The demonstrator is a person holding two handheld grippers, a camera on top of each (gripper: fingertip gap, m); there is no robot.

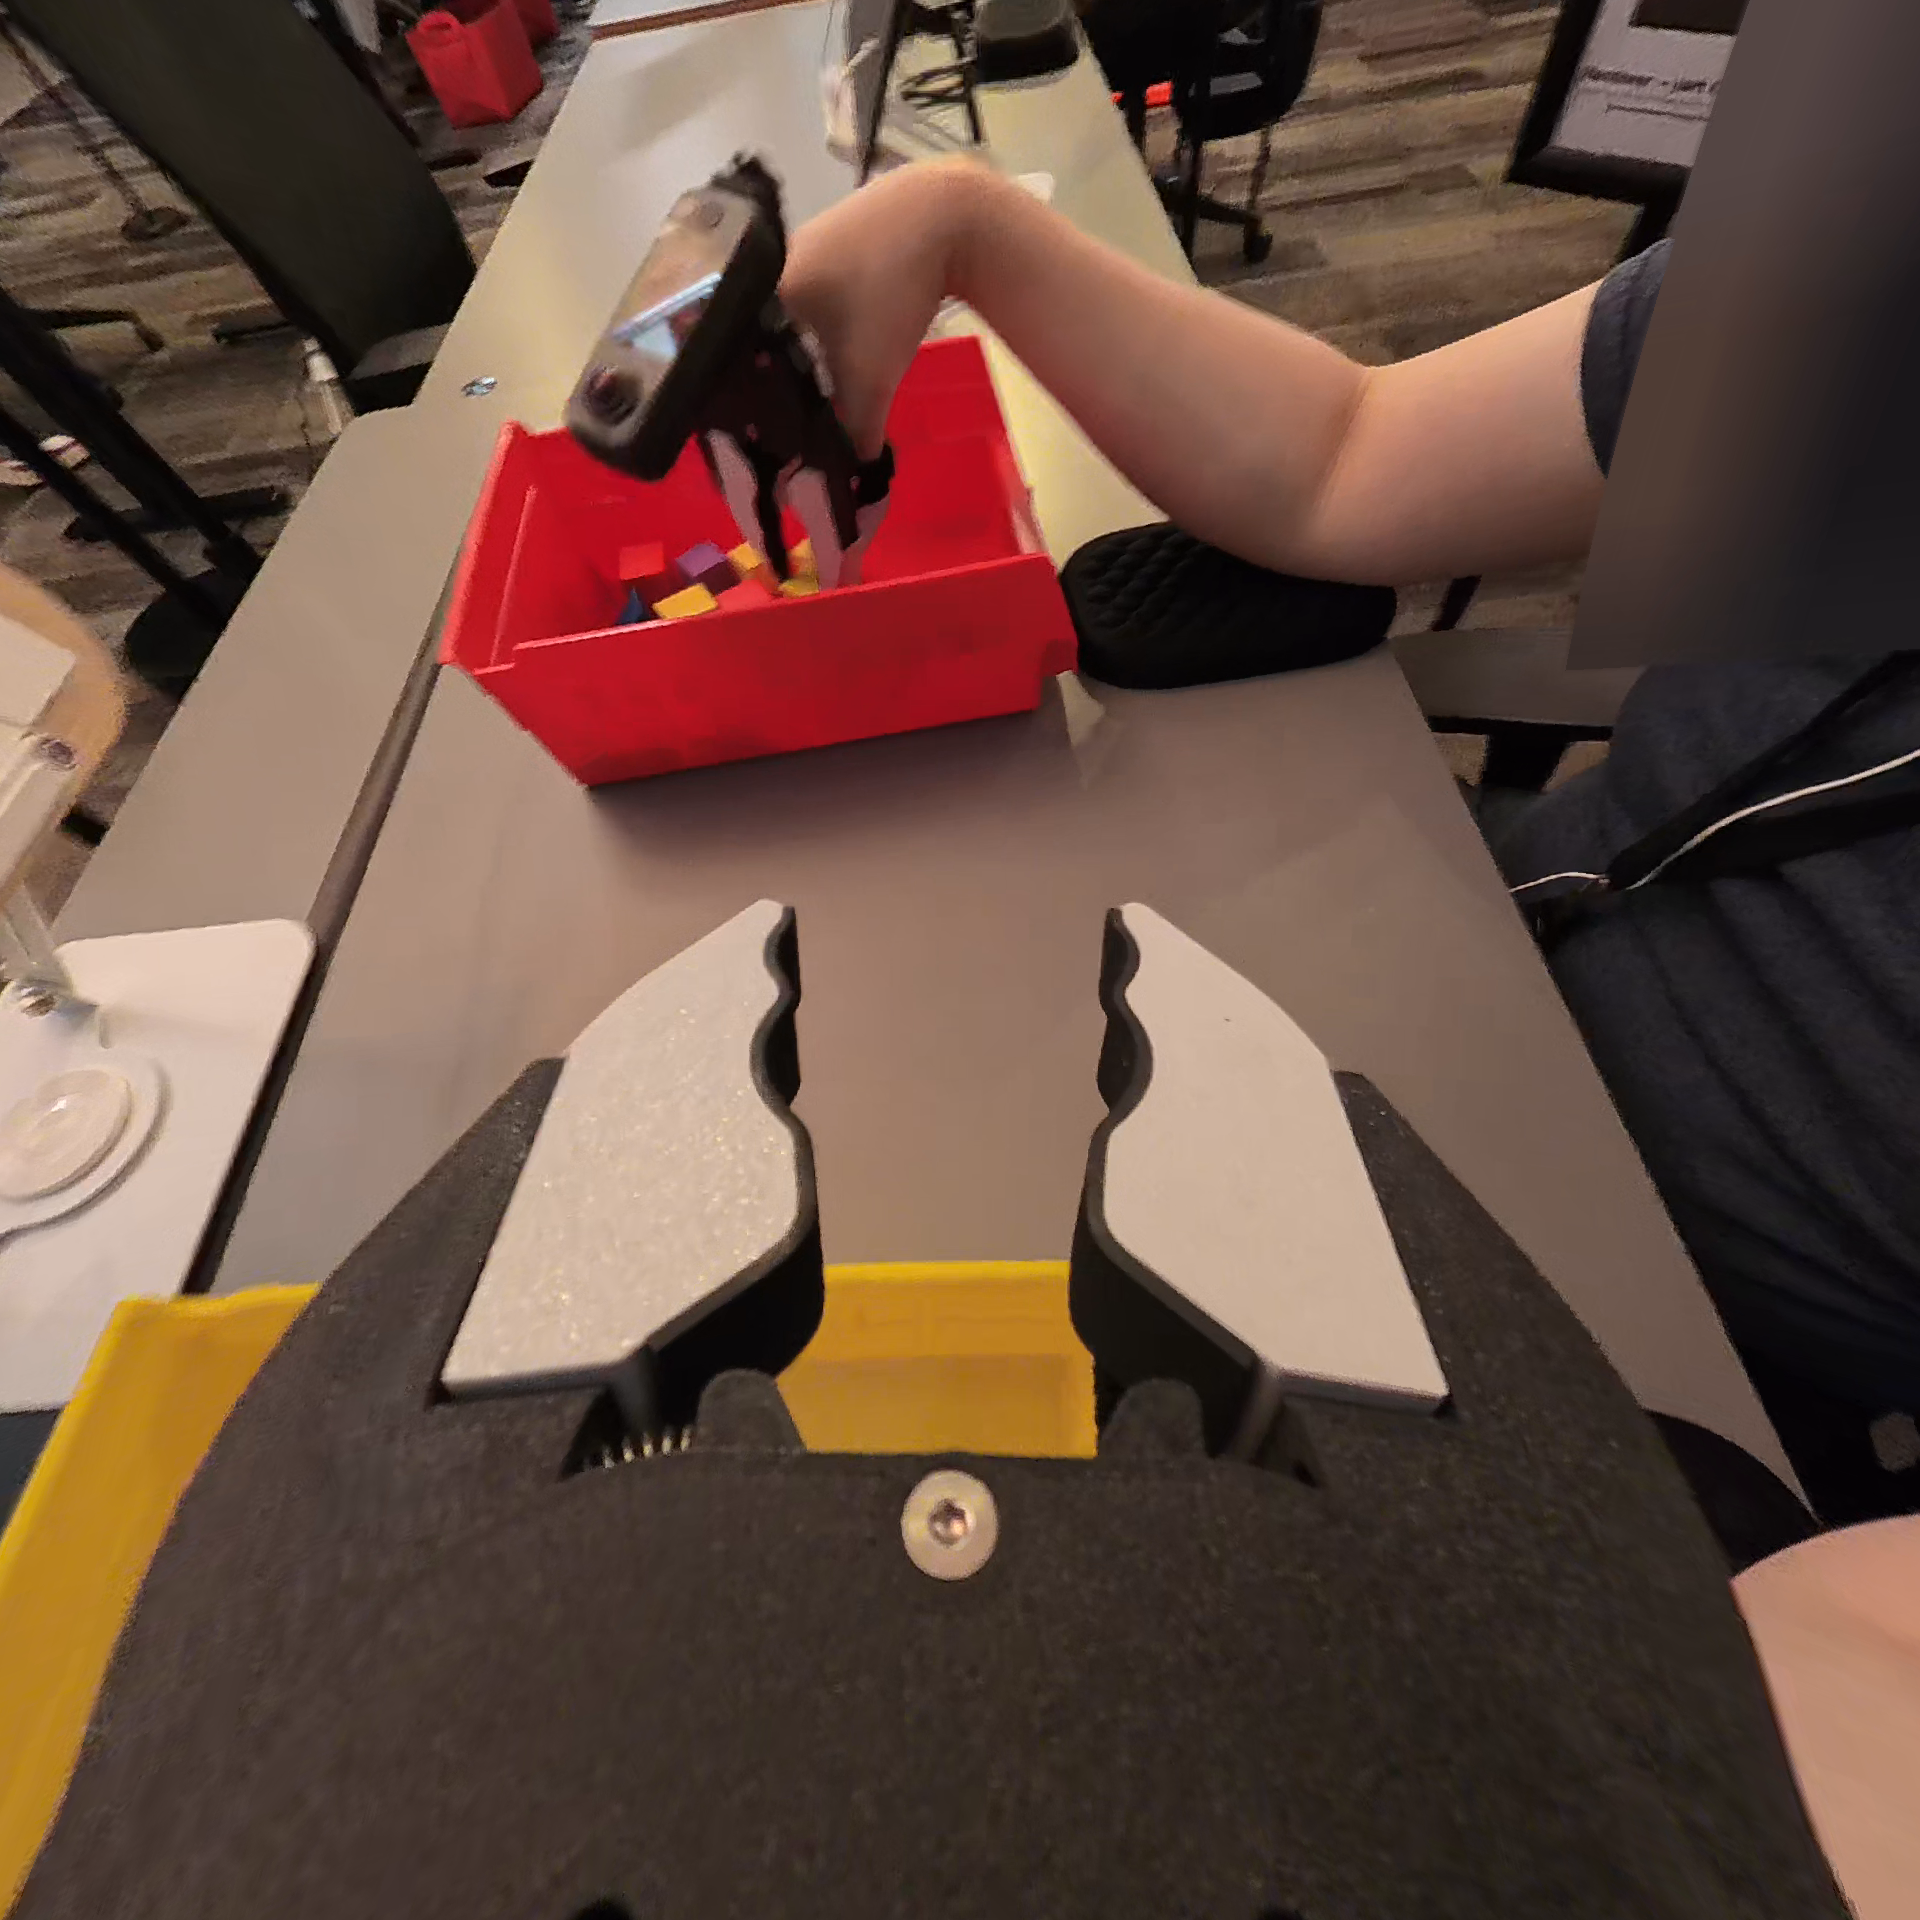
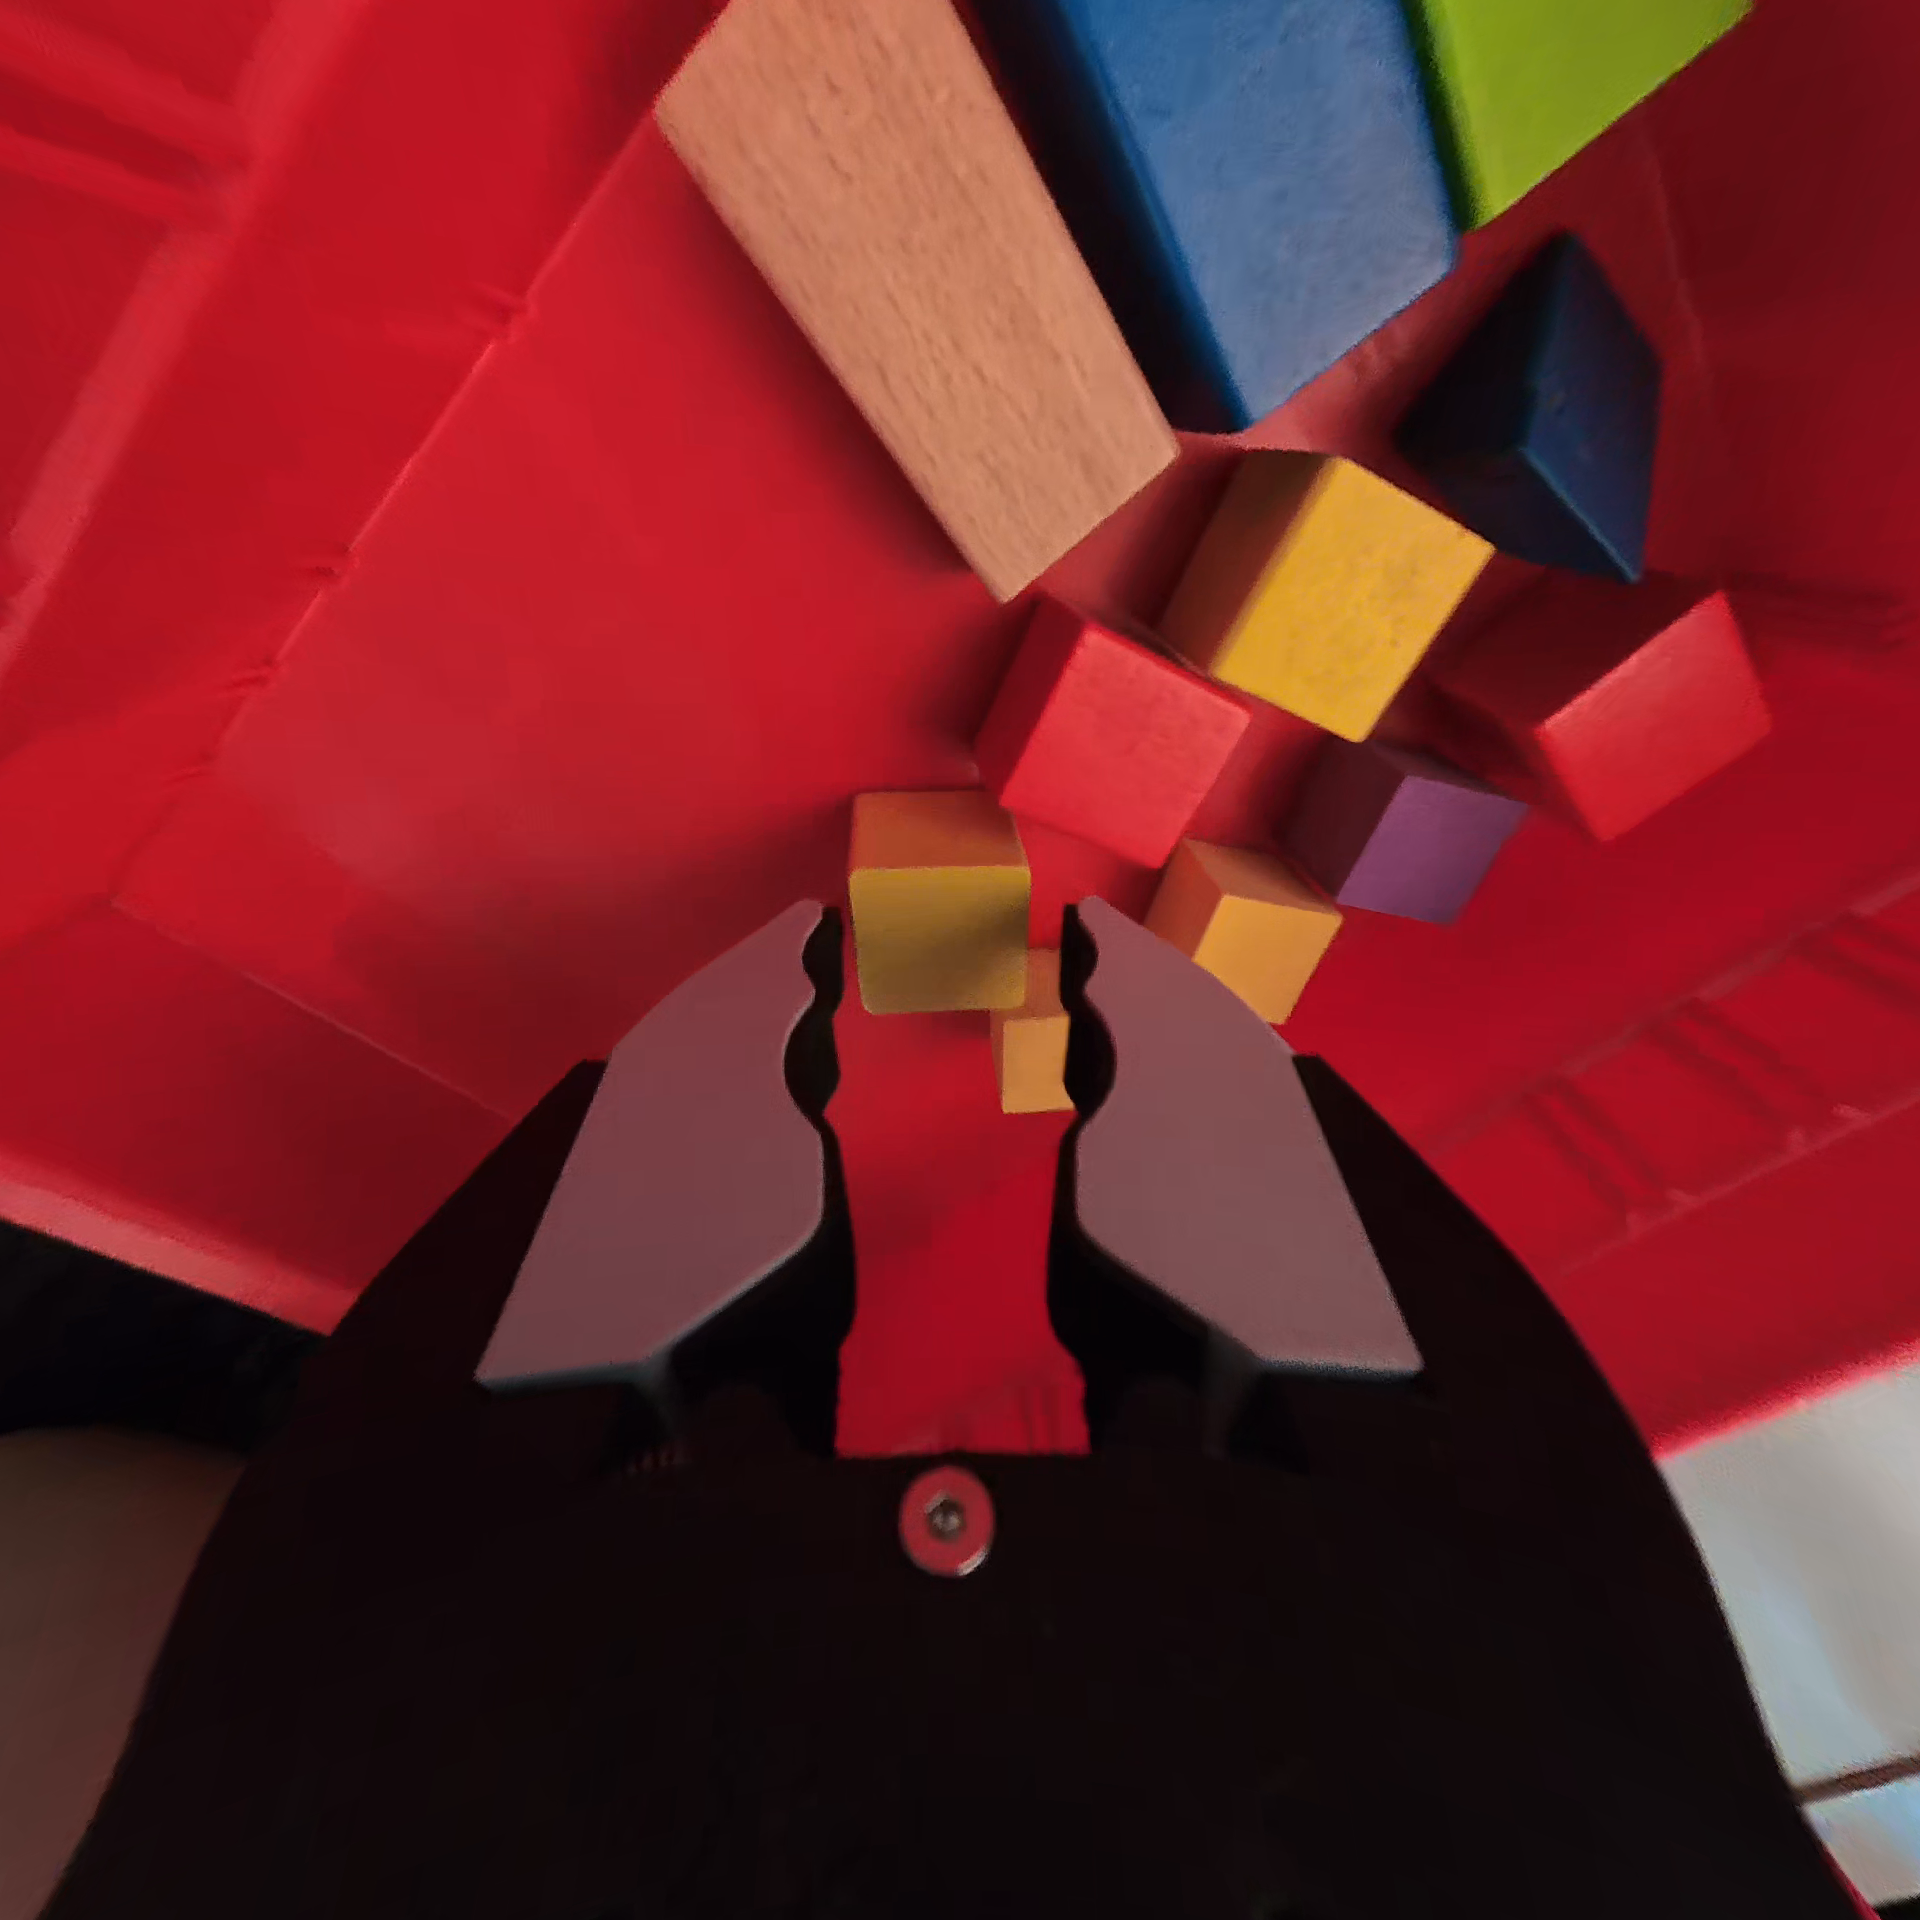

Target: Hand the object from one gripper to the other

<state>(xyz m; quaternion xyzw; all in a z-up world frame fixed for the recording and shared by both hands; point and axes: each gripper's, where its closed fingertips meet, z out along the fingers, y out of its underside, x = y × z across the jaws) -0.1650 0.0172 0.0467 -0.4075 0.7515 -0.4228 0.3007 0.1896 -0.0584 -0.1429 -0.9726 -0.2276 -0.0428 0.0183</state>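
Observation:
My right gripper (image 2: 945,920) is open and reaches down into a red bin (image 2: 520,623) of coloured wooden blocks. A yellow cube (image 2: 940,914) lies between its fingertips, apart from the left one. A small orange cube (image 2: 1034,1060) sits against the right finger. In the left wrist view the right gripper (image 1: 805,561) points down into the red bin (image 1: 790,675), held by a person's hand. My left gripper (image 1: 951,920) is open and empty, hovering over the grey table (image 1: 935,831) above a yellow bin (image 1: 935,1351).
More blocks lie in the red bin: a plain wooden bar (image 2: 914,281), a blue bar (image 2: 1278,187), a green block (image 2: 1558,94), red cubes (image 2: 1117,743), a purple cube (image 2: 1418,842). A black pad (image 1: 1226,603) lies right of the bin. A white stand base (image 1: 135,1060) sits left.

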